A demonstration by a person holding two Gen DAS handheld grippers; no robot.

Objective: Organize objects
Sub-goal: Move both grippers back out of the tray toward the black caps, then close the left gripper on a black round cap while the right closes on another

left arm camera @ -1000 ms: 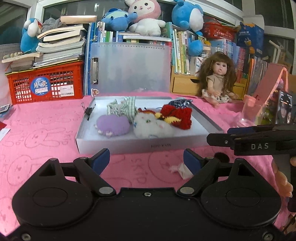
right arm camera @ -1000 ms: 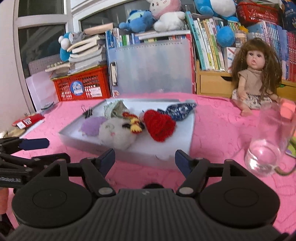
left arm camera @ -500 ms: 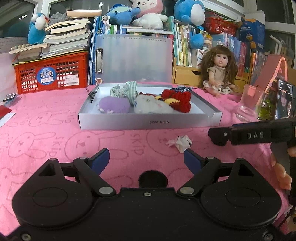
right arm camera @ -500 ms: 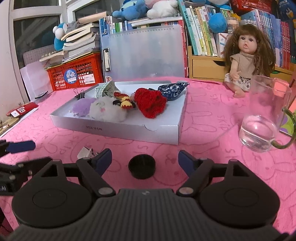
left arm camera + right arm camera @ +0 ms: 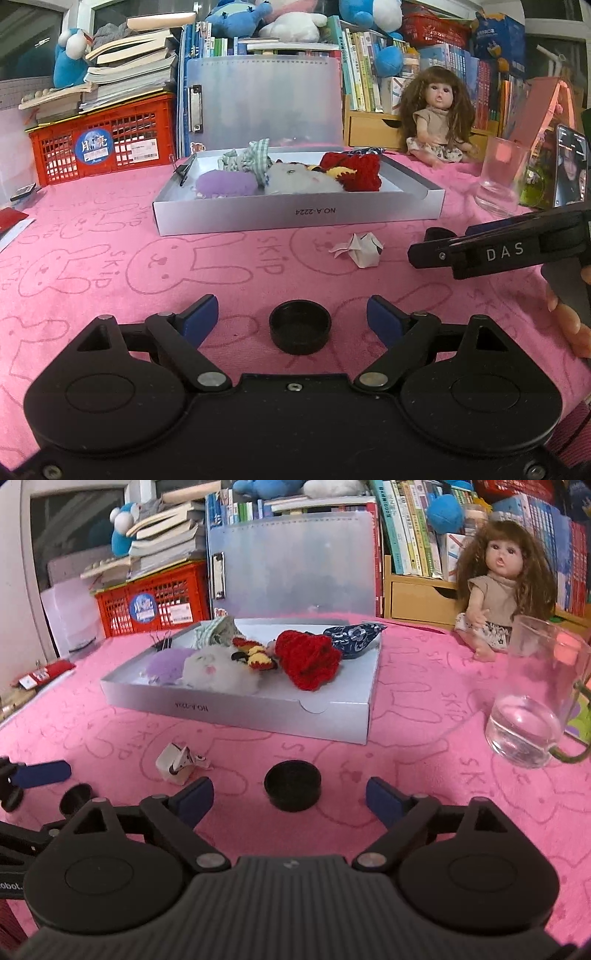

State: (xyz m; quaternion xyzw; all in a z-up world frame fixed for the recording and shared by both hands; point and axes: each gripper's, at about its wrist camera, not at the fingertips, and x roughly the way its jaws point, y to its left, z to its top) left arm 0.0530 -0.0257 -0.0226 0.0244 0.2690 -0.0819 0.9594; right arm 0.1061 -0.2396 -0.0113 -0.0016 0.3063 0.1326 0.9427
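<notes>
Black cap (image 5: 299,327) sits low at centre frame on the pink cloth (image 5: 110,266), between your left gripper's (image 5: 291,317) spread, empty fingers; it looks light, rigid and slick, so pinch its side wall, right gripper (image 5: 290,799) equally spread.

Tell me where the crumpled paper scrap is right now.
The paper scrap lies on the pink cloth, just in front of the white tray, between it and the black cap.
</notes>
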